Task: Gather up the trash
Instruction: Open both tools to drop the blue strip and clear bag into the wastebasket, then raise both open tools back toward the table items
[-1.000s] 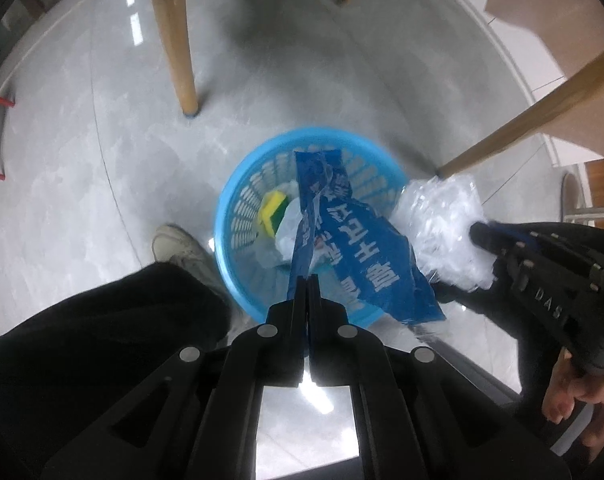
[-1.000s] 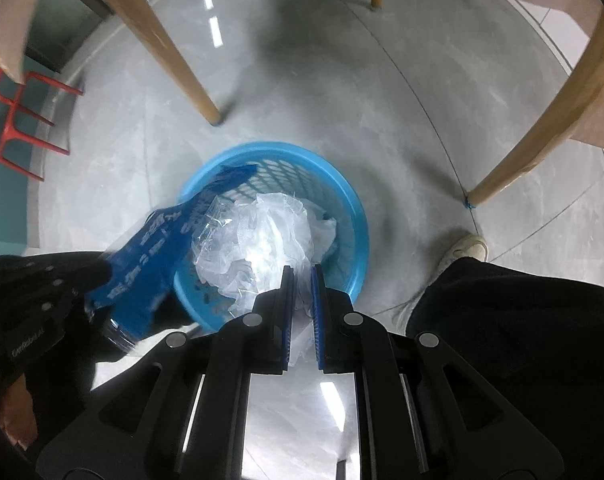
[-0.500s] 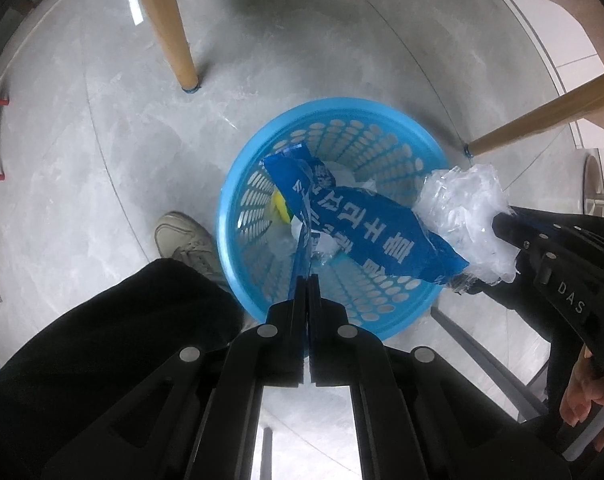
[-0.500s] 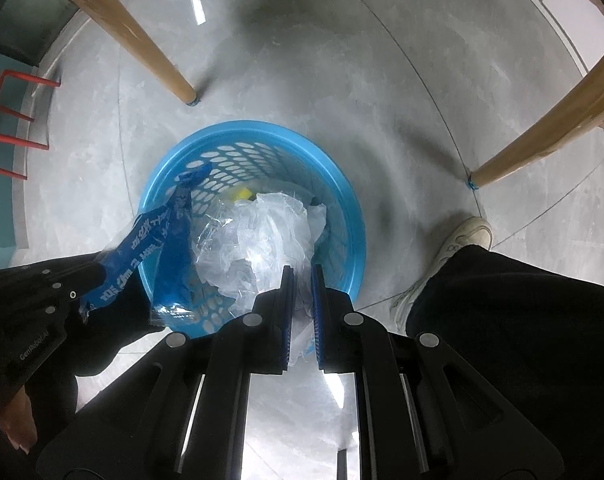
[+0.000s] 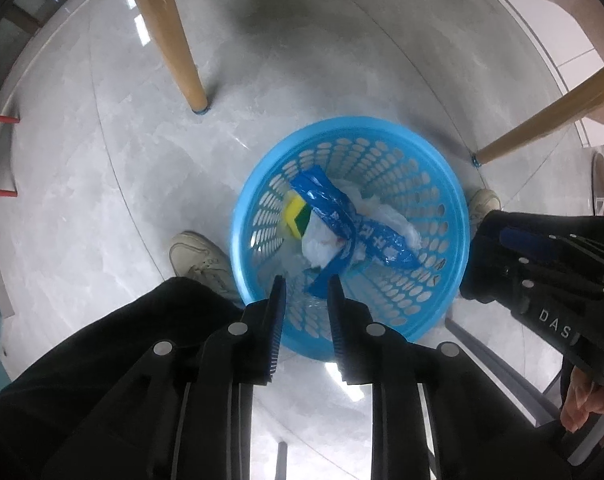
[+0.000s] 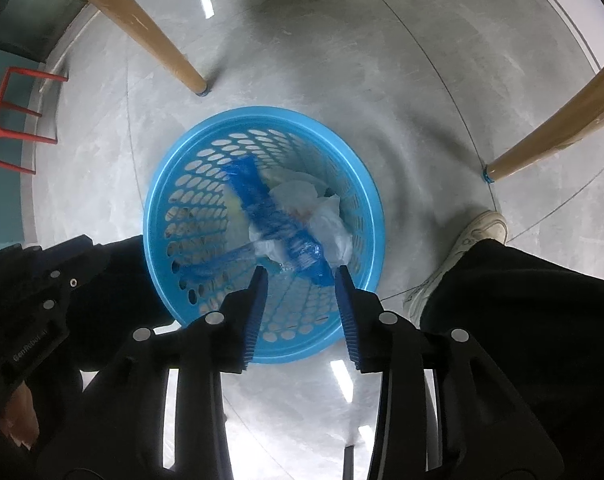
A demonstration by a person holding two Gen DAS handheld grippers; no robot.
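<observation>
Nearest, the left gripper [image 5: 304, 290] hangs over the near rim of the blue basket [image 5: 460, 216] with its fingers parted and nothing between them; the right gripper [image 6: 299, 282] hovers likewise, fingers spread wide and empty. Just beyond the tips, the trash lies inside the basket — a blue wrapper [image 5: 352, 222] draped across crumpled clear plastic [image 6: 326, 220], with a yellow-and-green sponge [image 5: 295, 216] at the left wall. The drop-off step looks finished, so the next move is probably to lift both grippers away and look for further litter. The wrapper bears white characters, too blurred to read; the right gripper's body shows "DAS" in the left view. Farther off, wooden chair legs [image 5: 169, 40] stand on the grey floor [image 6: 342, 60] — a red frame [image 6: 9, 116] at far left.
</observation>
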